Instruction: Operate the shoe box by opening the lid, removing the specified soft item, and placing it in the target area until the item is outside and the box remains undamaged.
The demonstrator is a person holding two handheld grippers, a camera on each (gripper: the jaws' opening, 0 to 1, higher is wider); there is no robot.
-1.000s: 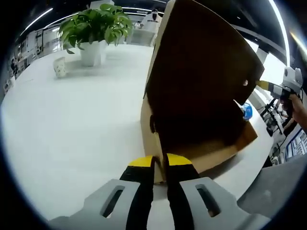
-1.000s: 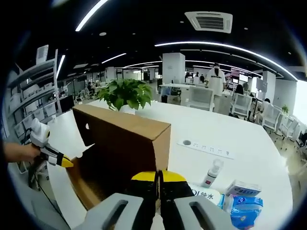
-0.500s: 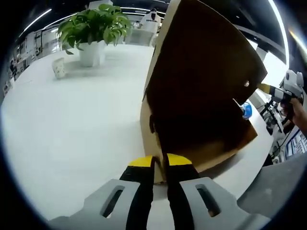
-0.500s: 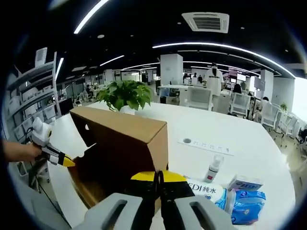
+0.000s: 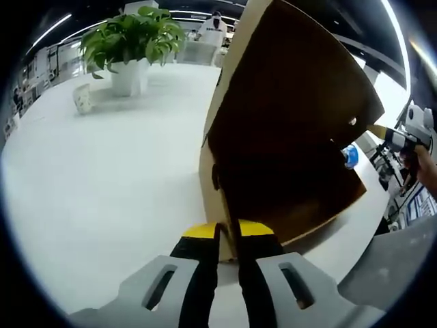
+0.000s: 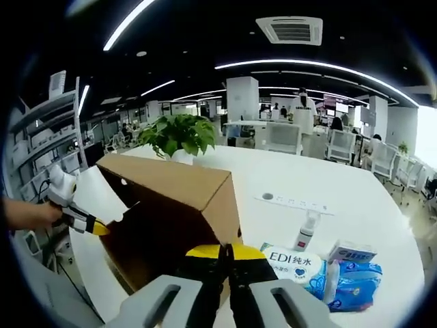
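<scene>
The brown cardboard shoe box lid stands tilted up, its dark underside facing the left gripper view. My left gripper is shut on the lid's near edge. At the far corner, my right gripper holds the lid too, with a hand behind it. In the right gripper view the lid slopes up to the left, and my right gripper is shut on its near edge. My left gripper pinches the opposite corner. The box inside is dark, and its contents are hidden.
A white table carries a potted plant and a small cup. To the right of the box lie a wet-wipes pack, a blue packet, a small white box and a spray bottle.
The lid has tipped slightly further up between both grippers, which keep their hold. More of the wipes pack shows beside the box in the right gripper view.
</scene>
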